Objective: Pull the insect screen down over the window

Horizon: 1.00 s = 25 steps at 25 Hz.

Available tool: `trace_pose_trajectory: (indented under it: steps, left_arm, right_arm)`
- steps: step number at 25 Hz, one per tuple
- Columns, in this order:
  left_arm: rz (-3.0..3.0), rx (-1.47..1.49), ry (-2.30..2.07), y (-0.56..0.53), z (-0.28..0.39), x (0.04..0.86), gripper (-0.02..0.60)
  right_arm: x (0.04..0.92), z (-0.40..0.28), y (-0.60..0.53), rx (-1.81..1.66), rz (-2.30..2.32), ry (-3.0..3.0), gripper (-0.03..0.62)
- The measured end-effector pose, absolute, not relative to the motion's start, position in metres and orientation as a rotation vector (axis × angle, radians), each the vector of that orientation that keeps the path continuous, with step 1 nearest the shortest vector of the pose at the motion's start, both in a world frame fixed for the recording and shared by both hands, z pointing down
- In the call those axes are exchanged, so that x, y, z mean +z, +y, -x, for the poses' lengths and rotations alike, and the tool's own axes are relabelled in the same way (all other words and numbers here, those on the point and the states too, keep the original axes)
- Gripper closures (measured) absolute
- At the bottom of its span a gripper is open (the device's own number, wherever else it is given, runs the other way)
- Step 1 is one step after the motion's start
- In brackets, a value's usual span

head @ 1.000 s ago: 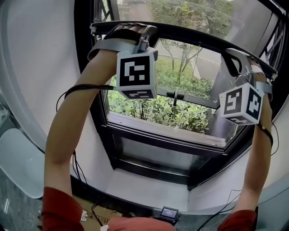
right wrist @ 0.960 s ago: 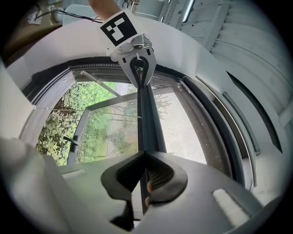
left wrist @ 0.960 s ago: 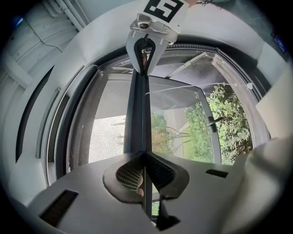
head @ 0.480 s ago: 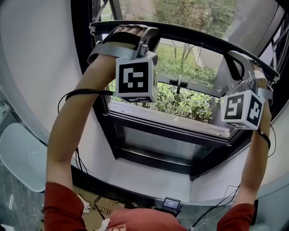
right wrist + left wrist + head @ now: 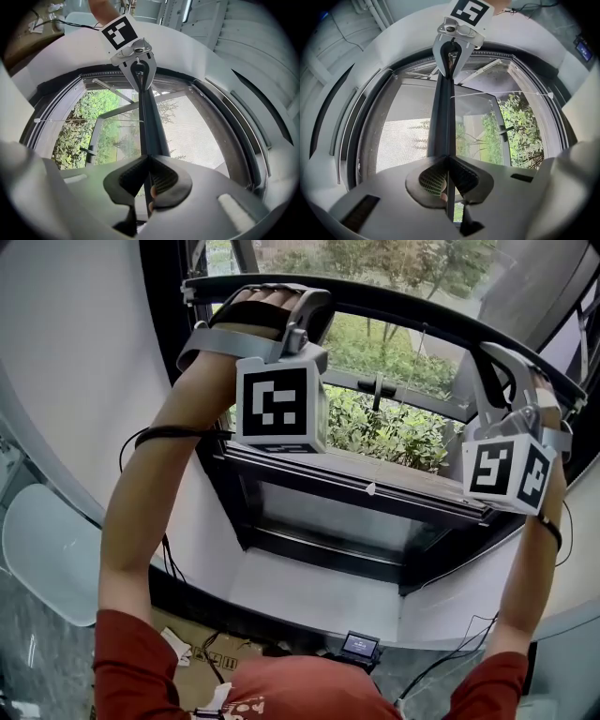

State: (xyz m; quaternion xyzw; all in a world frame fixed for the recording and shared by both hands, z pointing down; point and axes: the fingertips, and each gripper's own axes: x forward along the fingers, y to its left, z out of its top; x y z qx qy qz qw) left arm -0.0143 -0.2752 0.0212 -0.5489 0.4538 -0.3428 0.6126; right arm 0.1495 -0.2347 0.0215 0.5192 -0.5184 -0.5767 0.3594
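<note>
The insect screen's dark pull bar point(image 5: 403, 315) spans the window near the top of the head view. My left gripper point(image 5: 305, 307) is shut on the bar's left part, and my right gripper point(image 5: 489, 362) is shut on its right part. In the left gripper view the bar point(image 5: 443, 122) runs straight out from the shut jaws point(image 5: 448, 161) to the other gripper point(image 5: 452, 51), with grey mesh point(image 5: 405, 140) on one side of it. The right gripper view mirrors this: the jaws point(image 5: 149, 161) clamp the bar point(image 5: 150, 126), beside the mesh point(image 5: 187, 126).
Below the bar the window stands open on green bushes, with a black handle point(image 5: 379, 387) on its sash and a dark sill frame point(image 5: 356, 486). A white chair point(image 5: 47, 559) is at the left. Cardboard point(image 5: 197, 652) and a small device point(image 5: 359, 646) lie on the floor.
Both grippers have drawn the pull bar lower against the window. The gap between the bar and the sash handle has shrunk.
</note>
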Motion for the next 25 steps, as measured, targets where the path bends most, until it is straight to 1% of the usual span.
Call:
trace_pose_trajectory:
  steps: [4,11,25]
  left_arm:
    - [1.266,-0.778,1.051,-0.273,0.016,0.028,0.557]
    - [1.260,-0.779,1.043,-0.273,0.016,0.071,0.557]
    - [1.315,-0.799,1.040,-0.269,0.018,0.094,0.557]
  right_arm:
    - [0.031,-0.148,-0.233,-1.476,-1.343,-1.348,0.565]
    - [0.076,-0.149,-0.231,-1.468,-1.340,-1.362,0.565]
    - [0.098,-0.148,-0.227,-1.402,-1.320,-1.411,0.565]
